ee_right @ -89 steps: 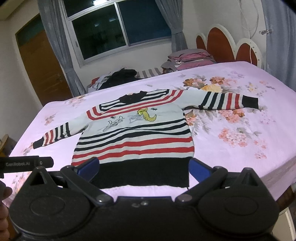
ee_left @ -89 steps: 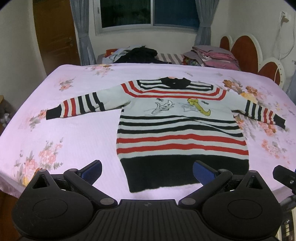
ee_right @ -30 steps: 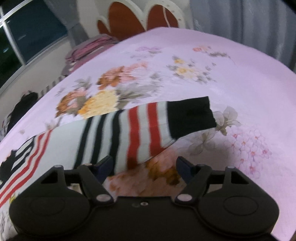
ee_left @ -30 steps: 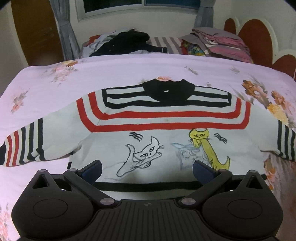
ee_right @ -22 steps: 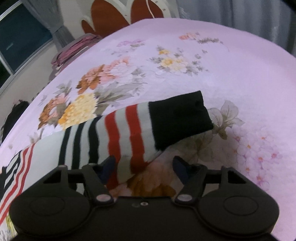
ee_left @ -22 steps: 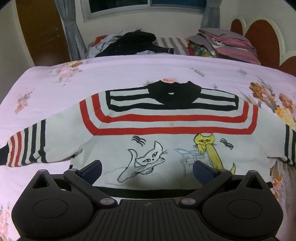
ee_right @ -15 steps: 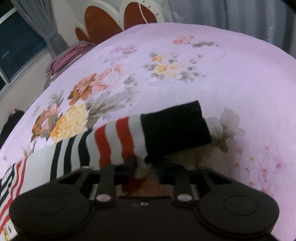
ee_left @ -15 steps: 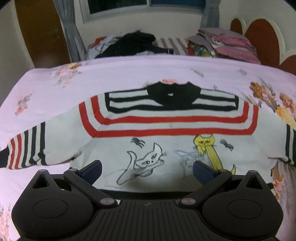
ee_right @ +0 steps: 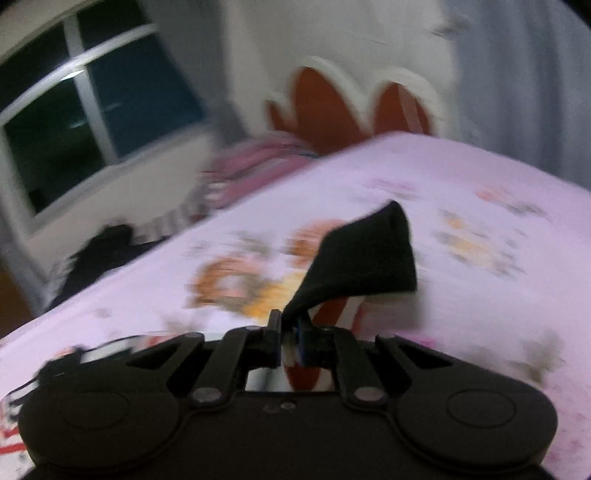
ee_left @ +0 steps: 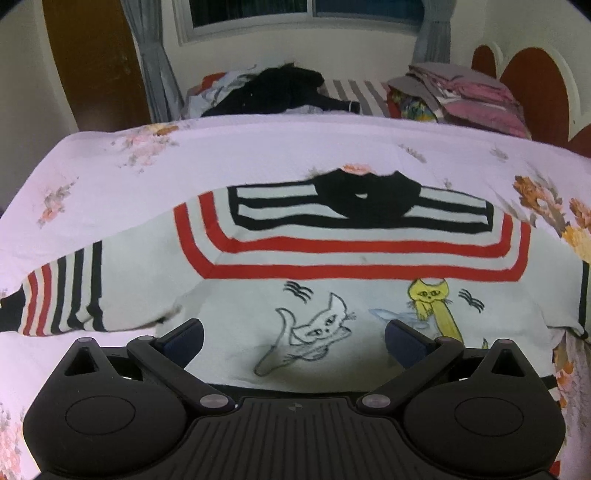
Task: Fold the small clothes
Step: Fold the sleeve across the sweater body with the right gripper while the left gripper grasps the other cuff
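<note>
A small white sweater (ee_left: 243, 295) with red and black stripes and cat drawings lies flat on the pink floral bedspread (ee_left: 258, 147). Its black collar (ee_left: 365, 199) points away from me. My left gripper (ee_left: 293, 334) hovers open over the cat drawings, nothing between its fingers. In the blurred right wrist view, my right gripper (ee_right: 290, 341) is shut on the sweater's right sleeve near its black cuff (ee_right: 365, 258). The cuff sticks up above the bedspread (ee_right: 480, 192). The left sleeve (ee_left: 62, 299) lies spread out to the left.
A pile of dark and striped clothes (ee_left: 280, 88) and a stack of folded pink clothes (ee_left: 472, 92) sit beyond the bed's far edge. A brown and white headboard (ee_right: 351, 99) stands on the right. The window (ee_left: 306, 14) and wooden door (ee_left: 96, 59) are behind.
The right gripper has closed on the striped sleeve by the cuff and lifted it off the bedspread, swinging left. The left gripper has stayed open over the sweater's chest.
</note>
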Demonstrator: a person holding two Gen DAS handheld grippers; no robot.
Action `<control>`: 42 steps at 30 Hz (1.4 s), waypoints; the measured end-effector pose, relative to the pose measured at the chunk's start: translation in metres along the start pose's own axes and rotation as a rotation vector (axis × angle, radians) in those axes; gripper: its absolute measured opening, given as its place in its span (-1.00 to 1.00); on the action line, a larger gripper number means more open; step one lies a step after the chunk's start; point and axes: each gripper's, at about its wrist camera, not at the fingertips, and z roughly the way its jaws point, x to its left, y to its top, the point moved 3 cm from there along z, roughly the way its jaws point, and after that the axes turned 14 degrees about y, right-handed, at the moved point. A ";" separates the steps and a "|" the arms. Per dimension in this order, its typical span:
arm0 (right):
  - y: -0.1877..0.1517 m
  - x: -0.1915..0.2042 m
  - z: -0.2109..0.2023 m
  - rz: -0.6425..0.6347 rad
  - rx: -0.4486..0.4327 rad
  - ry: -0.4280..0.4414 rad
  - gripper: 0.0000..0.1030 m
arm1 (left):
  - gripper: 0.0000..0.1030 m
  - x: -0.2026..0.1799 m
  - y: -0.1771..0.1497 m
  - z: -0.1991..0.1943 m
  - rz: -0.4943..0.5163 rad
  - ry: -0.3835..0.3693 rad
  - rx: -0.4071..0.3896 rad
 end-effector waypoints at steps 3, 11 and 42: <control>-0.002 0.054 0.018 -0.070 0.022 0.106 -0.84 | 1.00 0.017 0.000 0.002 -0.026 -0.028 -0.014; -0.059 0.185 0.086 -0.181 0.208 0.334 -0.84 | 1.00 0.063 -0.002 0.025 -0.069 -0.028 0.016; -0.114 0.089 0.044 -0.148 0.332 0.058 -0.03 | 0.09 -0.061 0.013 0.125 -0.174 -0.481 0.175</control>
